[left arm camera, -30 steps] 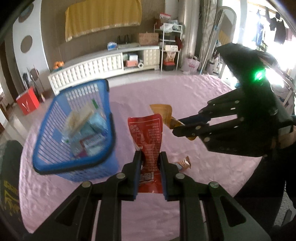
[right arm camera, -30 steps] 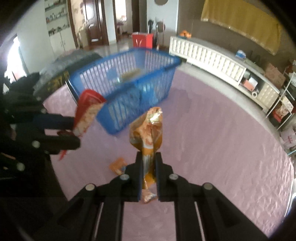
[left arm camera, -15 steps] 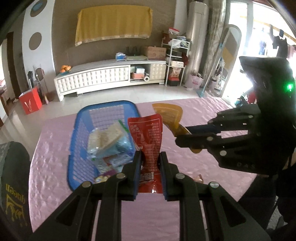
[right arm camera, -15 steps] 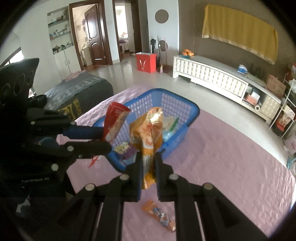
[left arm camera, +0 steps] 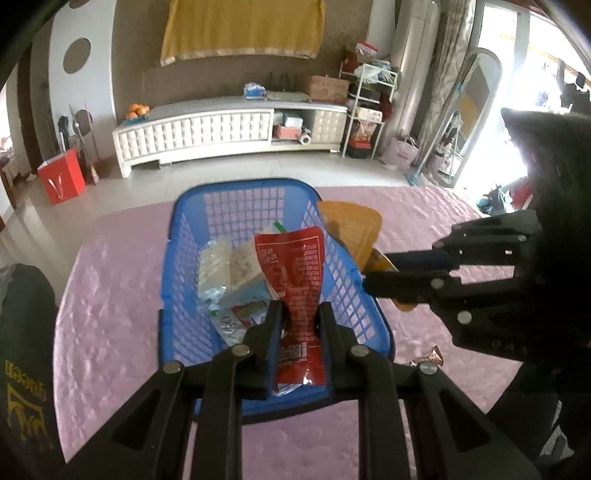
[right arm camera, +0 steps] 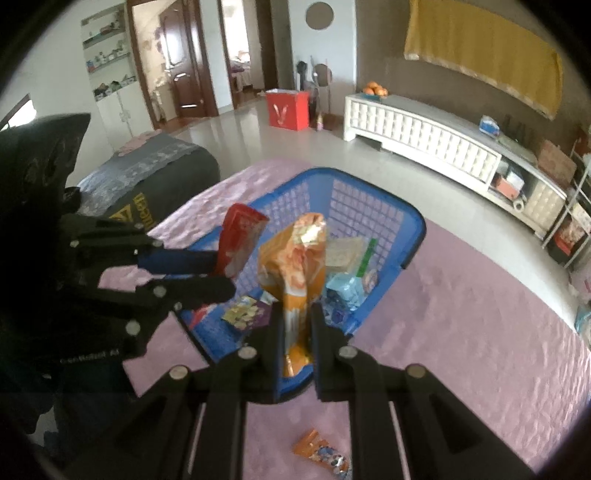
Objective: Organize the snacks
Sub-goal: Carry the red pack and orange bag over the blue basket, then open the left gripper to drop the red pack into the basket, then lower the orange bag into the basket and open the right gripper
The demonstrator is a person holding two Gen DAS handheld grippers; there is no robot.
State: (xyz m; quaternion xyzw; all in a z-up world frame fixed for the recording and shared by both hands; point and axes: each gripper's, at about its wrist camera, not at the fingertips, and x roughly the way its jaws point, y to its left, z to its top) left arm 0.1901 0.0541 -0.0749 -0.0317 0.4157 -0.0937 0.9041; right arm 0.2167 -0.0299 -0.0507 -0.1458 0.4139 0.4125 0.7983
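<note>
A living room with pale tiled floor, brown wall and a mustard-yellow cloth hanging (left arm camera: 242,29) high on it; below that, a long white tufted low cabinet (left arm camera: 207,131) with oranges at one end, a red paper gift bag (right arm camera: 287,110) on the floor near it, dark wooden doors further back. In front, a wide table under a crinkled pink-lilac cloth (left arm camera: 110,314), with a dark grey cushioned seat back with gold lettering (right arm camera: 155,177) at its edge. On the cloth, a blue rectangular plastic lattice basket (left arm camera: 360,295), already holding several pale, light-blue and purple snack packs. Above the basket, left gripper (left arm camera: 300,321) clamped on the waist of a red foil snack pouch (left arm camera: 295,266), held upright; just beside it, right gripper (right arm camera: 295,325) closed on the lower part of an orange crinkled snack bag (right arm camera: 295,266), also upright over the basket. Near the basket on the bare cloth, a small orange wrapped snack (right arm camera: 321,452), apart from both grippers.
</note>
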